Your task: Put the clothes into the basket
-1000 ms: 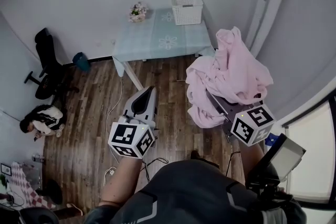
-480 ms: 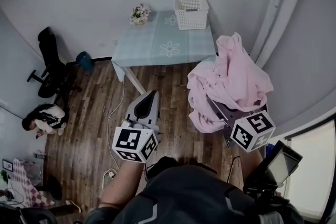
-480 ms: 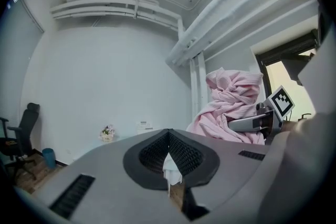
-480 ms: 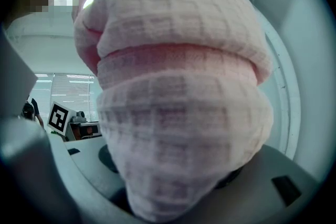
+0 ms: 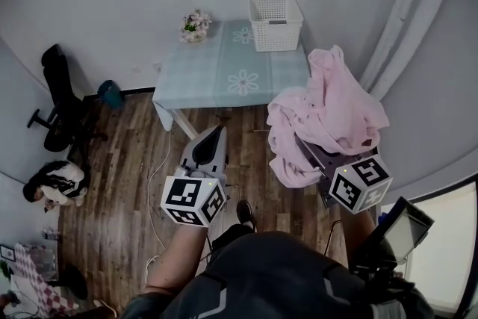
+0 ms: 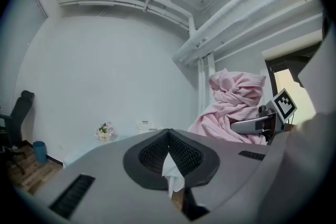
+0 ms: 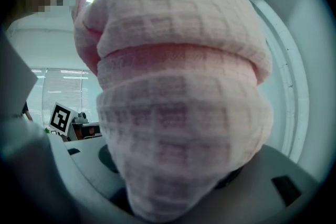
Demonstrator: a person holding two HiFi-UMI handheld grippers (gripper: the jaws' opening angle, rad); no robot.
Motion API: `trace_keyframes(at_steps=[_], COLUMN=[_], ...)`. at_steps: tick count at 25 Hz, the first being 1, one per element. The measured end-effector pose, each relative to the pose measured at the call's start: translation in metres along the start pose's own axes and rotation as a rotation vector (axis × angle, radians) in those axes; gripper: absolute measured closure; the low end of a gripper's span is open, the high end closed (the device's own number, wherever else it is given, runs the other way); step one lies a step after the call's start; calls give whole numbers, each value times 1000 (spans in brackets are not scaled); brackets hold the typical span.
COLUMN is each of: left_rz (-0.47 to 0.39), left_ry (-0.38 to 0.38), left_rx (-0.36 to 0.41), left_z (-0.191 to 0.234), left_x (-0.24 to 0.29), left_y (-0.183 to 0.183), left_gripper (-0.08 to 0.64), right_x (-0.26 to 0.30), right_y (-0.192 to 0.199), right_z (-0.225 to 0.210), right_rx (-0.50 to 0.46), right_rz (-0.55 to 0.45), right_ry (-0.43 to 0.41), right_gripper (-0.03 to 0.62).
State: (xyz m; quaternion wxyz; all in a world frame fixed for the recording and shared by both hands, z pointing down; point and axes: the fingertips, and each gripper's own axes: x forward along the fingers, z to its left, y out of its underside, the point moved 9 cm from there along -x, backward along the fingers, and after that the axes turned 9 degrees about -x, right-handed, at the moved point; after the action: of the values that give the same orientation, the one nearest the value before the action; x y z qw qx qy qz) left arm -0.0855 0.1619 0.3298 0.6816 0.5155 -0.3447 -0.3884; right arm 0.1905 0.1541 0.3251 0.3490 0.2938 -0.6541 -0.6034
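A big pink waffle-weave garment [image 5: 328, 112] hangs bunched over my right gripper [image 5: 317, 153], which is shut on it at chest height; its folds hide the jaw tips. In the right gripper view the pink garment [image 7: 173, 97] fills nearly the whole picture above that gripper [image 7: 173, 189]. The white slatted basket [image 5: 276, 11] stands empty on the far right corner of a pale blue table [image 5: 224, 75], well ahead of both grippers. My left gripper [image 5: 215, 132] is held level beside the right one, jaws shut and pointing at the table. In its own view the left gripper [image 6: 168, 132] grips no garment.
A small pot of flowers [image 5: 194, 25] sits at the table's back left. A black office chair [image 5: 56, 104] and a crouching person [image 5: 48, 183] are at the left on the wooden floor [image 5: 134, 160]. Cables [image 5: 160, 160] trail across the boards. A white pillar [image 5: 407, 19] rises on the right.
The table and basket have shifted slightly in the head view as I step forward; a shoe now shows below. Both grippers keep their pose, and the pink garment stays held.
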Motion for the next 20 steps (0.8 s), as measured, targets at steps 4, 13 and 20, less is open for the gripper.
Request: trace_keyframes(at_steps=[4,13,20], left_rz=[-13,9,1], left_ry=[11,41,96], left_rx=[-5,-28,-53], left_z=[41,149,168], left_x=[30,107,118], left_y=[-13,-42,-51], left_gripper=[557,558,558], right_x=[47,165,176], right_y=[-8,-25,-36], right_z=[-11,-42,-38], right_rx=[7,24,10], right_rz=[5,30,49], right_ry=[29,94,137], right_gripper=[278,278,278])
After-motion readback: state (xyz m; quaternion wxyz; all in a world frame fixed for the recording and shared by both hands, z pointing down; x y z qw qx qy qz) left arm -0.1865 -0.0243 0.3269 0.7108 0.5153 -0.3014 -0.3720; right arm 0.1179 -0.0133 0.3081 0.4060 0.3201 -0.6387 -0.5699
